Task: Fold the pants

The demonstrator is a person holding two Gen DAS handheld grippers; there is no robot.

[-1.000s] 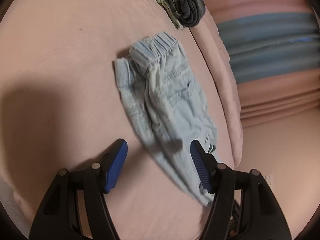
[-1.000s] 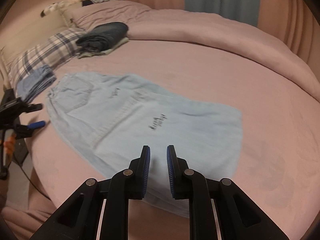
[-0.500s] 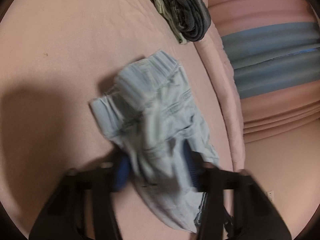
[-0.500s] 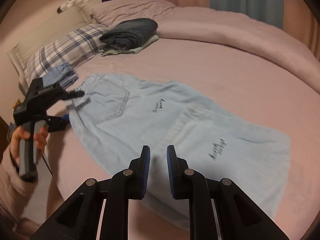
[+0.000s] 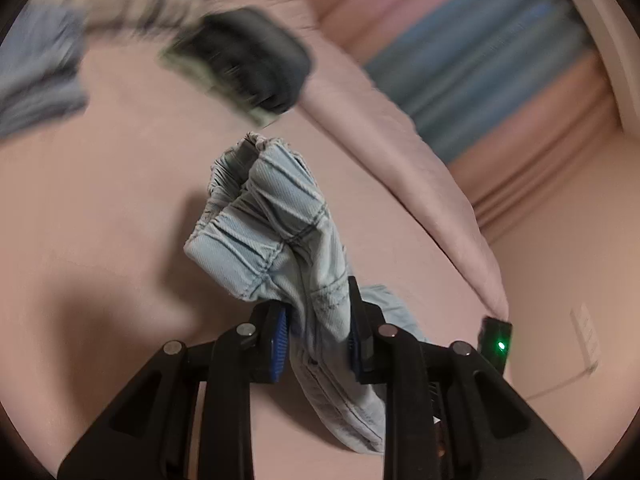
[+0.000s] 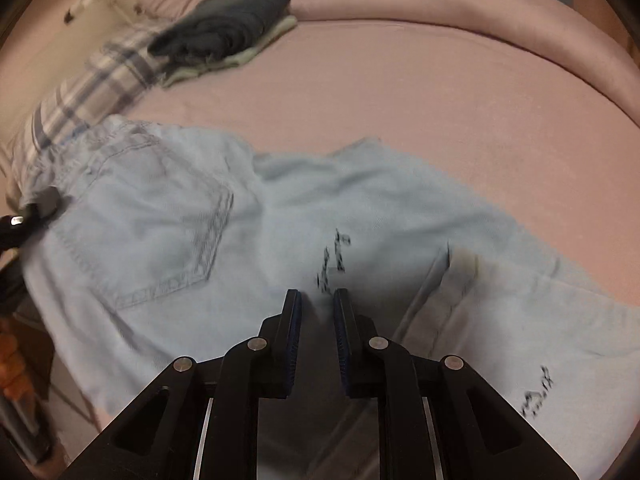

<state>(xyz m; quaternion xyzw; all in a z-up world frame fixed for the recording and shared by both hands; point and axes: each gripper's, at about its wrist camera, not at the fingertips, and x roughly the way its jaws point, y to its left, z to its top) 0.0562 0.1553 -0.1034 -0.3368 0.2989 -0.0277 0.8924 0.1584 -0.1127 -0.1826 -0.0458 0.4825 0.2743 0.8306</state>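
On the pink bed point(image 6: 400, 92), pants point(image 6: 192, 220) lie spread; left gripper point(image 5: 318, 334) has just closed on the bunched waistband, right gripper point(image 6: 317, 320) nearly shut, empty. Risk: thick bunch slips out, skewing the fold.

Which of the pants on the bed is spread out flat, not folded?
The light blue denim pants, spread across the pink sheet by the right gripper. The dark pair near the plaid pillow sits folded in a stack.
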